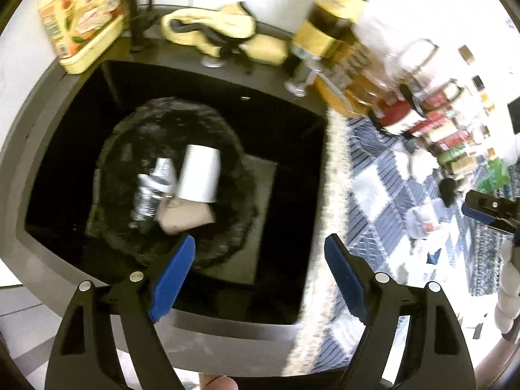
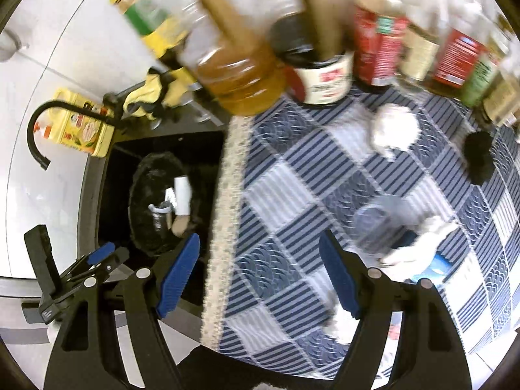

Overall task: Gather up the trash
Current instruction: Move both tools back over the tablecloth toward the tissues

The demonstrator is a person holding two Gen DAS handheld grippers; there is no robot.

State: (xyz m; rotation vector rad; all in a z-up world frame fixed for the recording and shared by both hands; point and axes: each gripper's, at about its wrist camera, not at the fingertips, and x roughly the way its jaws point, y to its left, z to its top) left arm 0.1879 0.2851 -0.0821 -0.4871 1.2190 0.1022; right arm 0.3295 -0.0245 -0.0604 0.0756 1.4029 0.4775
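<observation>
A black trash bag (image 1: 227, 169) lines a bin standing in the dark sink (image 1: 292, 149). Inside lie a white paper cup (image 1: 200, 174), a crumpled silver wrapper (image 1: 152, 185) and a tan scrap (image 1: 185, 214). My left gripper (image 1: 260, 279) is open and empty above the sink's near rim. My right gripper (image 2: 260, 276) is open and empty above the checked cloth (image 2: 292, 201). On the cloth lie a crumpled white paper (image 2: 393, 130), a clear plastic cup (image 2: 377, 224), white and blue scraps (image 2: 432, 253) and a black object (image 2: 477, 156). The bag also shows in the right wrist view (image 2: 146, 195), with the left gripper (image 2: 97, 263) near it.
A yellow carton (image 1: 81, 16), a black tap (image 1: 133, 6) and a yellow cloth (image 1: 214, 29) stand behind the sink. Several bottles and jars (image 2: 321, 74) line the back of the cloth. The cloth's lace edge (image 2: 227, 195) runs along the sink.
</observation>
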